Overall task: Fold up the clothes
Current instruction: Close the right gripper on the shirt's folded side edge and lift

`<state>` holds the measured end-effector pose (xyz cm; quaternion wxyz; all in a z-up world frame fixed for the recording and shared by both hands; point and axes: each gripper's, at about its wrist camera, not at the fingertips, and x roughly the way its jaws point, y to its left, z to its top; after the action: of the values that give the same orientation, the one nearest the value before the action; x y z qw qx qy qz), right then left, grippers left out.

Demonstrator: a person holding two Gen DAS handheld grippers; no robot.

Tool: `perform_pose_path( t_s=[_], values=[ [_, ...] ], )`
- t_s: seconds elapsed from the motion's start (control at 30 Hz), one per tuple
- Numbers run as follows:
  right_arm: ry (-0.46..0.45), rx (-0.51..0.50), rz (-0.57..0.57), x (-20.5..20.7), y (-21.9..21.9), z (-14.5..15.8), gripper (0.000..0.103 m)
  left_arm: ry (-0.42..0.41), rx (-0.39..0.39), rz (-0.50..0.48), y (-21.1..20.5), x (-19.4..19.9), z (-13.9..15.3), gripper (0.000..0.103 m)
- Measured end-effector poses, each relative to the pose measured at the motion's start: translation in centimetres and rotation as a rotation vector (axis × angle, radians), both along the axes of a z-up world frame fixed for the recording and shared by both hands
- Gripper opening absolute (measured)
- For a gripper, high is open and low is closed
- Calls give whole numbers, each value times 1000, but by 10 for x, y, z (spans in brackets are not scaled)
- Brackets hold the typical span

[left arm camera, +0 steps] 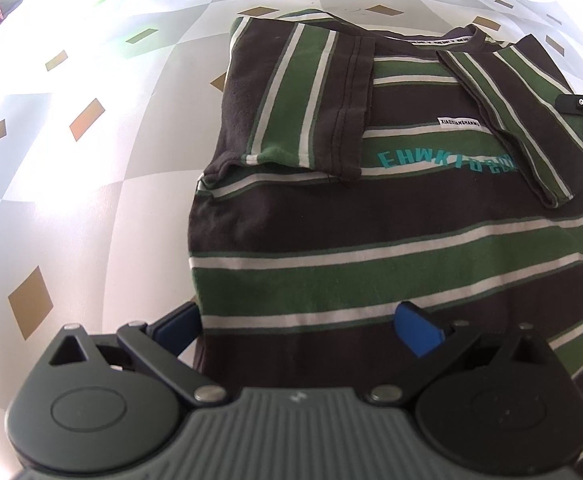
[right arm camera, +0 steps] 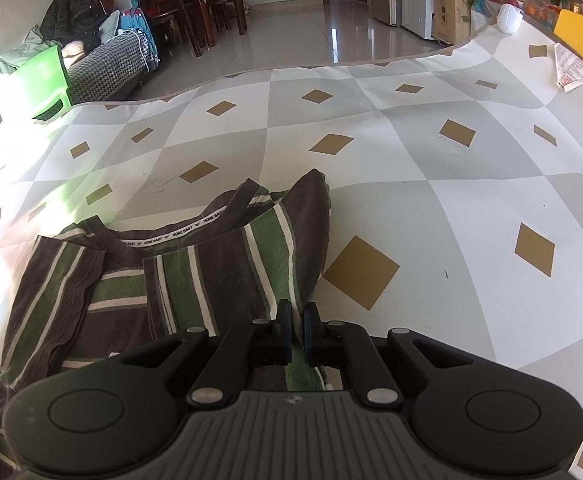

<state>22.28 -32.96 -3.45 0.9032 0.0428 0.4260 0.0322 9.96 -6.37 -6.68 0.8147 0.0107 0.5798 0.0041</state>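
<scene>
striped T-shirt (left arm camera: 371,240): flat on the checked tablecloth (right arm camera: 451,168), sleeves folded inward, ready for next fold | left gripper (left arm camera: 299,324): released, jaws wide astride shirt's side edge | right gripper (right arm camera: 297,320): clenched, pinching folded sleeve's edge to lift it

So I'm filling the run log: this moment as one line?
stage: mid-fold | striped shirt: flat on tablecloth, both sleeves folded in | left tool: open over hem | right tool: shut on shirt's edge

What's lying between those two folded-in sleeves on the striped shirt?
In the left wrist view, between the left sleeve and right sleeve lies only the shirt's own chest, with a white label and teal lettering.
</scene>
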Motion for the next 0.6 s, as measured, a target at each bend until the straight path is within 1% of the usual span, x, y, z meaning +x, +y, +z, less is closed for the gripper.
perform_pose_path(
  t_s=[0.13, 0.33, 0.6],
  values=[
    [-23, 9, 22, -1, 6, 7, 7, -1, -1, 1, 1, 0, 0, 103],
    [-69, 21, 63, -3, 26, 24, 7, -3, -3, 10, 0, -2, 2, 103],
    [-133, 43, 183, -14, 72, 47, 7, -1, -9, -4, -5, -4, -8, 103]
  ],
)
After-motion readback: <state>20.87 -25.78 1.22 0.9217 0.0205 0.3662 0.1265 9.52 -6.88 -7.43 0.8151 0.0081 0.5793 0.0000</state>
